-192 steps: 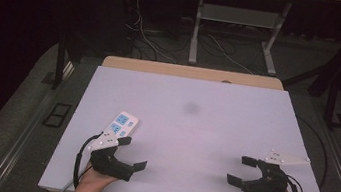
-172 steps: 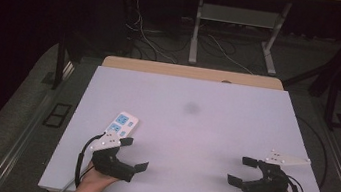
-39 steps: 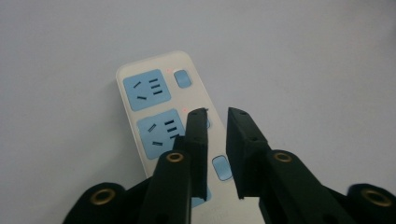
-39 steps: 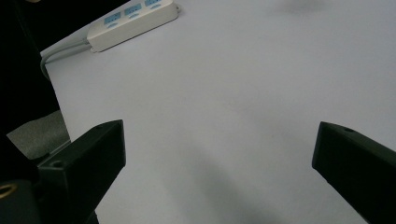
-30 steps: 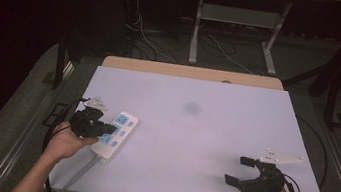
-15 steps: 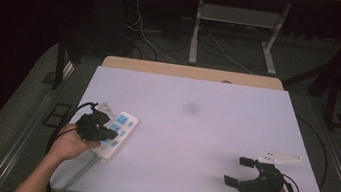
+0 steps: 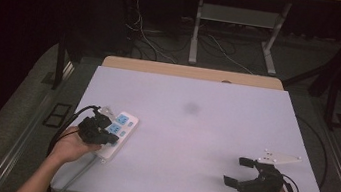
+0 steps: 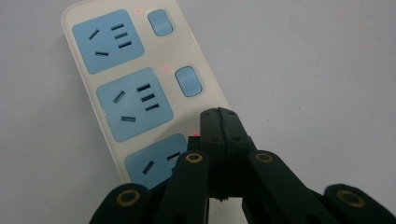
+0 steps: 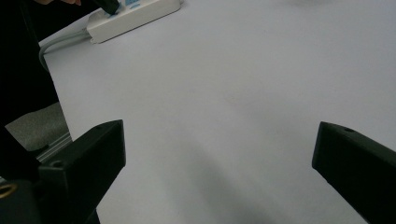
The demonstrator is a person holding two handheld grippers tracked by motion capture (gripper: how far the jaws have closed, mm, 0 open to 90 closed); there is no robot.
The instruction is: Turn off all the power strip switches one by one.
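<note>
The left tongs (image 8: pixel 219 122) have travelled from the bench's near edge onto the power strip (image 7: pixel 117 133), which lies at the left side of the bench (image 7: pixel 204 131). Their jaws are pressed together, holding nothing, tips down on the nearest rocker switch, beside a red light. Judging by this, switching is under way. Right tongs (image 7: pixel 241 172) remain spread wide and empty, resting near the front right.

A white table (image 7: pixel 233 135) is standing on grey carpet (image 7: pixel 18 120). Beyond the table's far edge, loose cables (image 7: pixel 141 36) are lying beside the grey legs of a second desk (image 7: pixel 197 29).
</note>
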